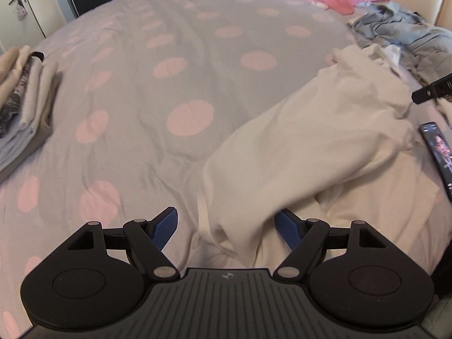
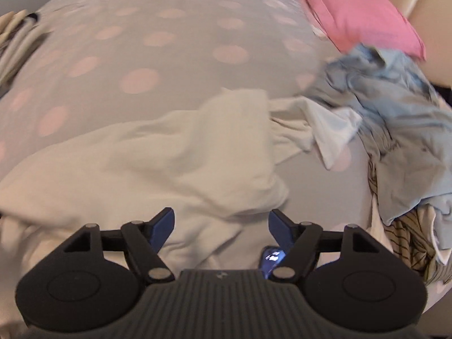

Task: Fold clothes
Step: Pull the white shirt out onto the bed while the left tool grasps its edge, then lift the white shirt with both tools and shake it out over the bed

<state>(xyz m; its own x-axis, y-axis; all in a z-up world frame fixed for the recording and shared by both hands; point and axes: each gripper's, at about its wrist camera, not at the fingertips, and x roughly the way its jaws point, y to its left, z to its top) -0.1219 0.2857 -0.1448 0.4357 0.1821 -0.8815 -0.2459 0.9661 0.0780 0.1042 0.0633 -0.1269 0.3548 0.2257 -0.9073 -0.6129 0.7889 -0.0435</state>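
A: Where is the white garment?

B: The garment (image 1: pixel 310 141) lies rumpled on the bed (image 1: pixel 183 84), over the grey duvet with pink dots, stretching from the near edge toward the far right. In the right wrist view it fills the lower half of the frame (image 2: pixel 155 163).

A: And the left claw?

B: The left claw (image 1: pixel 226 227) has its jaws wide apart, gripping nothing. A near fold of the garment sits between its blue fingers (image 1: pixel 165 230); whether the cloth touches them I cannot tell.

A: The right one?

B: The right claw (image 2: pixel 220 227) is spread as well, hanging just over the garment with nothing pinched. Its tip shows at the right edge of the left view, too.

A: What else is on the bed?

B: A folded stack (image 1: pixel 25 104) at the far left, well apart from the garment. A loose pile (image 2: pixel 395 118) of blue-grey and striped clothes at the right, beside the garment's far end. A pink pillow (image 2: pixel 358 8) beyond that pile. A phone (image 1: pixel 439 152) with a lit screen lies to the right of the garment; a lit glimpse of it shows under the right claw's finger
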